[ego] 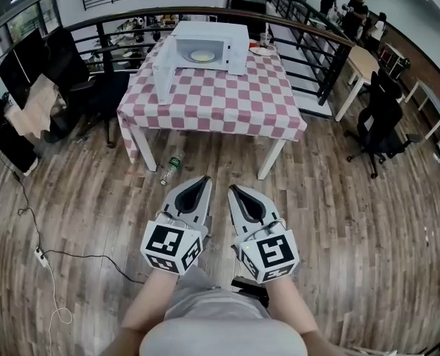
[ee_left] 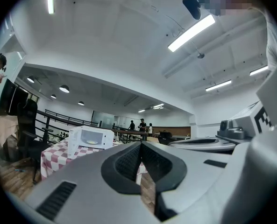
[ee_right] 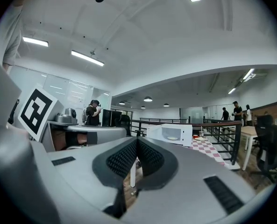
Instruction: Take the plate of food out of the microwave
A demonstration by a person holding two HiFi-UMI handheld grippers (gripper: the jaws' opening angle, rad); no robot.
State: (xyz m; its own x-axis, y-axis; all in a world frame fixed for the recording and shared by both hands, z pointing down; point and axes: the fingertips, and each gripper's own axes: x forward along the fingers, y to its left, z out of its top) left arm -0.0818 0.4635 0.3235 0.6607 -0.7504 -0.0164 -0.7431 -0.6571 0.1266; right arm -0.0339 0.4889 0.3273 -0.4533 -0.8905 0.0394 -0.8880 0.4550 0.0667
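Observation:
A white microwave (ego: pixel 207 46) stands at the far side of a table with a red-and-white checked cloth (ego: pixel 212 99); its door (ego: pixel 165 71) hangs open to the left. Inside lies a pale plate of food (ego: pixel 202 55). The microwave (ee_left: pixel 90 137) also shows small in the left gripper view, and the microwave (ee_right: pixel 171 133) in the right gripper view too. Both grippers are held close to the person's body over the wooden floor, well short of the table. The left gripper (ego: pixel 202 180) and the right gripper (ego: pixel 234 190) are both shut with nothing in them.
A plastic bottle (ego: pixel 172 167) lies on the floor by the table's front left leg. A black office chair (ego: pixel 379 124) stands to the right, dark chairs (ego: pixel 79 80) to the left. A cable and power strip (ego: pixel 40 255) run along the left floor. A railing (ego: pixel 309 50) and several people are behind the table.

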